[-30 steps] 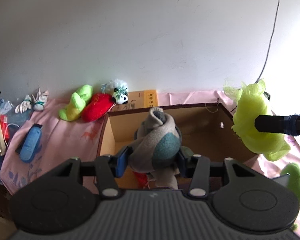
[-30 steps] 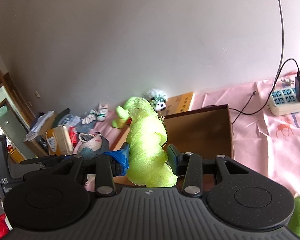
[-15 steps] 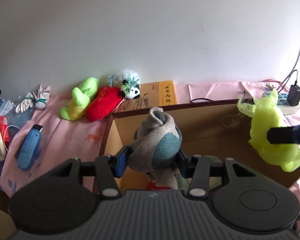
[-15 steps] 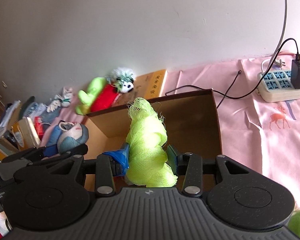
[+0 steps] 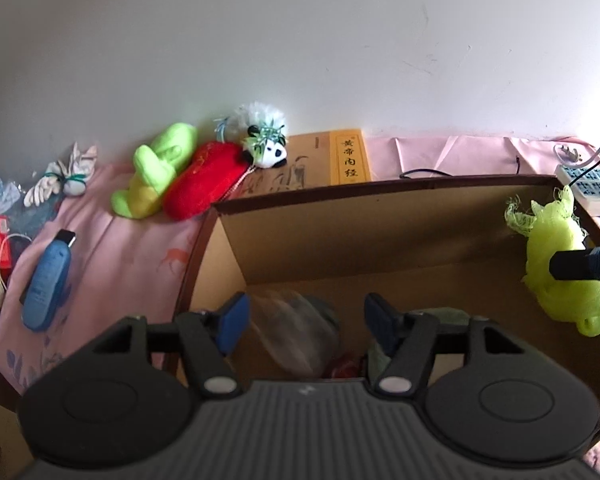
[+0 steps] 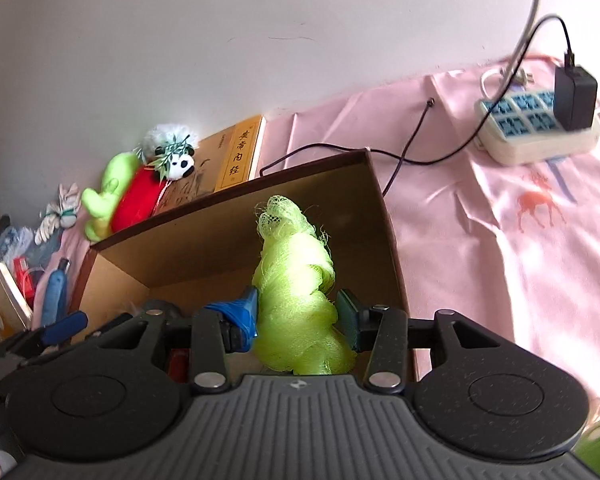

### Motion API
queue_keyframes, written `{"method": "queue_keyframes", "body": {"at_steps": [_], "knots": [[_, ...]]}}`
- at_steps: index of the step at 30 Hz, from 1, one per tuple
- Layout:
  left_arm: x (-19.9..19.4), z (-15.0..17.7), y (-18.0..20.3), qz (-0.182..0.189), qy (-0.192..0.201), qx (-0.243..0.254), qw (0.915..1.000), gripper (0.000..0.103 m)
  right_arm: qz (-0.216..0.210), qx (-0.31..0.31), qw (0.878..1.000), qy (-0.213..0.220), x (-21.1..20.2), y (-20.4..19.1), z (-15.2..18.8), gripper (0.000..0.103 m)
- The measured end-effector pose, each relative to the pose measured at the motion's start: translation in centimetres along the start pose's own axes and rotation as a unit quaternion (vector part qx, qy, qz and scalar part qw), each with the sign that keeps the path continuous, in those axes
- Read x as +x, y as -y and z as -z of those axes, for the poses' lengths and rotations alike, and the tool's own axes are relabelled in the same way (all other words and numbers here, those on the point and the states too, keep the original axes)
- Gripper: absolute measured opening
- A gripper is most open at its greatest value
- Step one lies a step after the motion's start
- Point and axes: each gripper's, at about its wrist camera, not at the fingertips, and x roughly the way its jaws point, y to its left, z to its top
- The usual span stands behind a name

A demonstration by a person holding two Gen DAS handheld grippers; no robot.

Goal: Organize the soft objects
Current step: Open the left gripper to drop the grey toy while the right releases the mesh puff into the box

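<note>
Currently, item one: yellow-green mesh bundle (image 6: 296, 292), clamped between the pads of my right gripper (image 6: 298, 316). Long axis runs roughly 6 to 12 o'clock in the right wrist view, frayed tip pointing up toward 12, bulkier end hanging below the pads. It is held over the right part of the cardboard box (image 6: 204, 252), near the wall at 3 o'clock. From the left wrist view the same bundle (image 5: 556, 264) shows at 3 o'clock, one black finger of the right gripper across it.

Item two: my left gripper (image 5: 304, 320), fingers spread wide, gripping nothing. It hangs over the box's left part (image 5: 340, 236). Between and below its pads lies a grey-beige soft object with a teal patch (image 5: 300, 336), blurred, down inside the box; I cannot tell its long axis. Something red shows beside it on the box floor, too hidden to name.

Item three, outside the box on the pink cloth (image 6: 480, 208): green plush (image 5: 156, 176), red plush (image 5: 204, 188) and panda plush (image 5: 266, 148) grouped at 11 o'clock from the box in the left wrist view, touching one another; yellow book (image 5: 348, 158) against the wall at 12 o'clock; blue bottle (image 5: 46, 276) at 9 o'clock; power strip (image 6: 540, 124) at 2 o'clock in the right wrist view.
</note>
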Motion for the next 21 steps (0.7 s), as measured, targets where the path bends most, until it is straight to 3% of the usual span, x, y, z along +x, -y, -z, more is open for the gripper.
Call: {"method": "queue_keyframes", "body": {"at_steps": [5, 8, 11, 14, 21], "knots": [[-0.1, -0.2, -0.4, 0.001, -0.002, -0.008, 1.0, 0.07, -0.004, 0.008, 1.0, -0.001, 0.1, 0.2, 0.0, 0.029], [-0.7, -0.2, -0.7, 0.004, -0.002, -0.018, 0.9998, 0.07, -0.036, 0.028, 0.999, -0.01, 0.3, 0.7, -0.2, 0.028], [-2.0, 0.0, -1.2, 0.014, 0.005, -0.028, 0.9995, 0.07, -0.028, 0.03, 0.999, 0.011, -0.1, 0.8, 0.0, 0.031], [-3.3, 0.2, -1.3, 0.007, 0.014, -0.027, 0.9995, 0.07, -0.065, 0.056, 0.996, -0.001, -0.7, 1.4, 0.1, 0.031], [-7.0, 1.2, -1.4, 0.003, 0.037, -0.031, 0.9988, 0.07, -0.064, 0.014, 0.997, 0.028, -4.4, 0.1, 1.7, 0.031]]}}
